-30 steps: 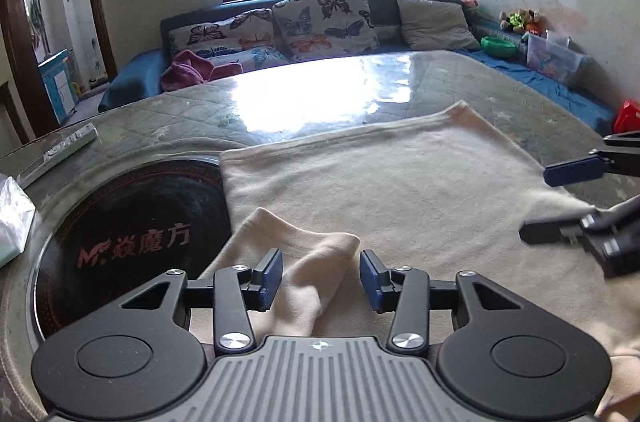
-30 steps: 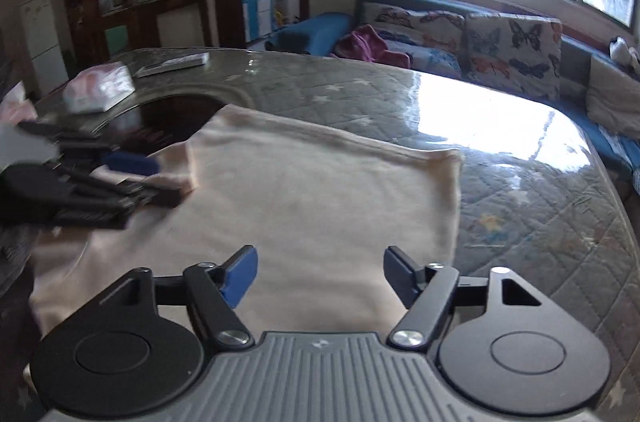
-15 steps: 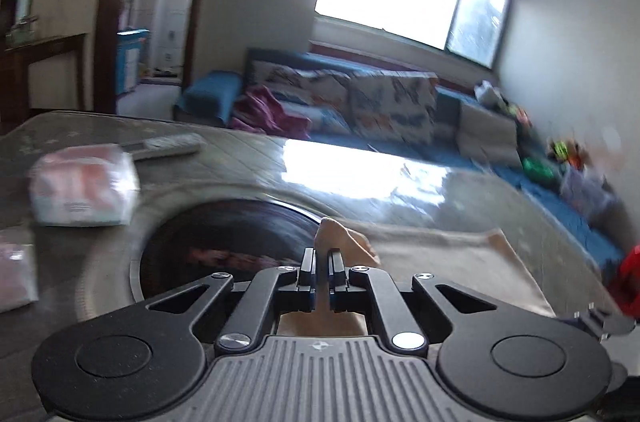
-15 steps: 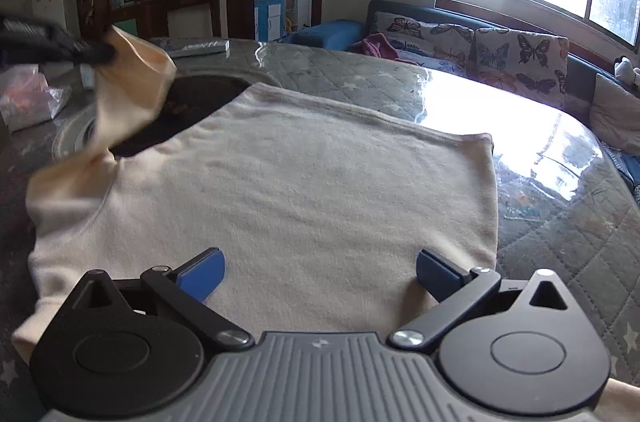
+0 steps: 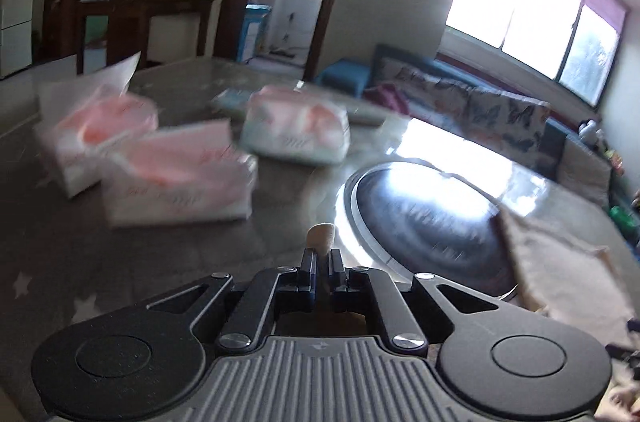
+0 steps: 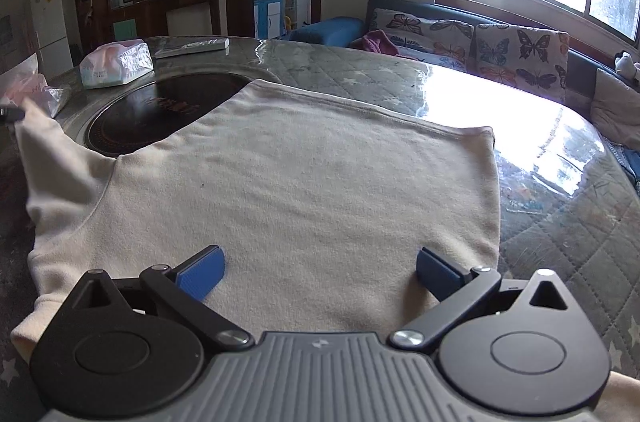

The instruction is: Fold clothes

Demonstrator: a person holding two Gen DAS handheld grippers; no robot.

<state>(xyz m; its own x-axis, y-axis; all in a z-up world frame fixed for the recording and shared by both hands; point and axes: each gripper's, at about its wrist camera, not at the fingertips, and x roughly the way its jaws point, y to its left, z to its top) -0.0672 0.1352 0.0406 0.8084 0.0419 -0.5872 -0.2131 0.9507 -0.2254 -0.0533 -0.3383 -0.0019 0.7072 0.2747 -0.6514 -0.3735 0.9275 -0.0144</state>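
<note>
A cream shirt [image 6: 304,182] lies flat on the round table; its body also shows at the right of the left wrist view [image 5: 560,262]. My left gripper [image 5: 321,262] is shut on the shirt's sleeve end [image 5: 321,235], which pokes out past the fingertips. In the right wrist view that sleeve [image 6: 44,142] is stretched out to the far left, with the left gripper's tip [image 6: 10,113] at the frame edge. My right gripper [image 6: 320,268] is open and empty, low over the shirt's near part.
A black round hotplate [image 6: 148,112] is set in the table [image 6: 560,222] under the shirt's left edge. Tissue packs [image 5: 176,174] [image 6: 116,64] and a remote [image 6: 192,47] lie at the table's left. A sofa with butterfly cushions [image 6: 480,42] stands behind.
My left gripper shut on the sleeve end, lifted it and swung it out to the left, away from the shirt body. My right gripper opened wider and drew back a little.
</note>
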